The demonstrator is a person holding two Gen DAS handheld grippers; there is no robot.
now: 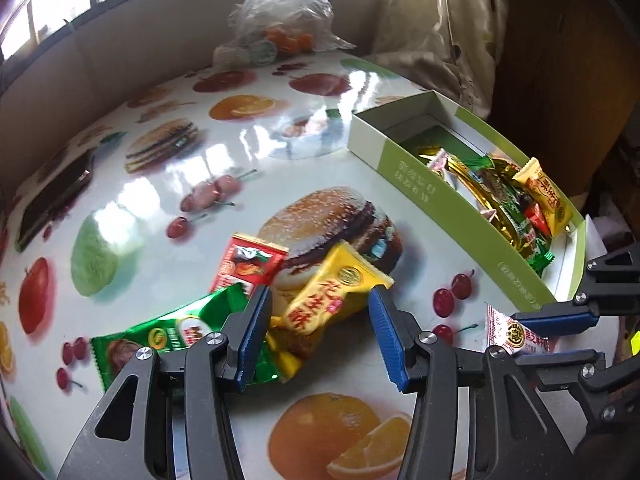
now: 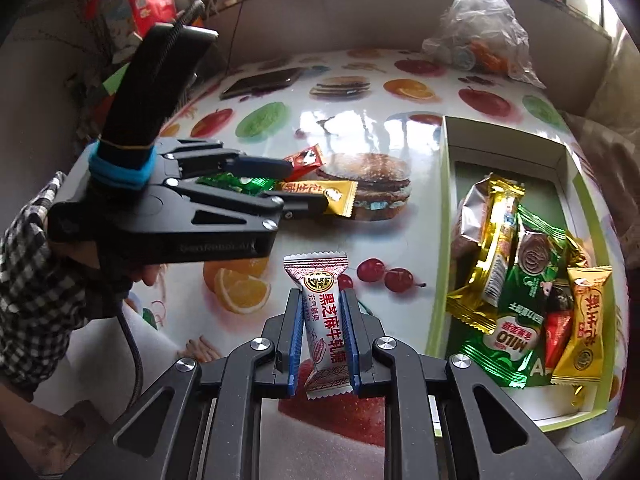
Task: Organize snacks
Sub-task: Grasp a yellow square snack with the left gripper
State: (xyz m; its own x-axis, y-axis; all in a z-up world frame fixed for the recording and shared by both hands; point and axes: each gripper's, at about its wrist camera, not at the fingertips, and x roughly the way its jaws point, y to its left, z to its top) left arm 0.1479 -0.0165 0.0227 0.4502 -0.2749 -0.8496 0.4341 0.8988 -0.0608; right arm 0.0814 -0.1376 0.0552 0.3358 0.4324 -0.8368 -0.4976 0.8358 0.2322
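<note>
Right gripper (image 2: 322, 340): closed on a white candy packet (image 2: 325, 320) with red print; the blue pads press its two long sides and the packet stands upright between them, its crimped top end sticking out past the fingertips, above the table.
Left gripper (image 1: 318, 320): jaws stand partly apart over a small heap of snacks; a yellow packet (image 1: 332, 300) lies between the blue pads, but whether the pads press on it I cannot tell.
Heap on the table: the yellow packet lies across a green packet (image 1: 168, 332), with a red packet (image 1: 250, 264) just beyond them, all on the printed burger.
Table (image 2: 360, 128): glossy cloth printed with fruit, burgers and cherries.
Green box (image 2: 440, 240): open, shallow, on the right side of the table, near its edge.
Box contents: gold, green, red and yellow wrapped snacks (image 2: 528, 280) piled at the near end; the far end of the box is bare.
Plastic bag (image 2: 480, 28): clear, crumpled, at the far side of the table, with orange and pale items inside.
Dark flat object (image 2: 264, 80): lies at the far left of the table; too blurred to name.
Person: a checked sleeve (image 2: 28, 264) shows behind the left gripper.
</note>
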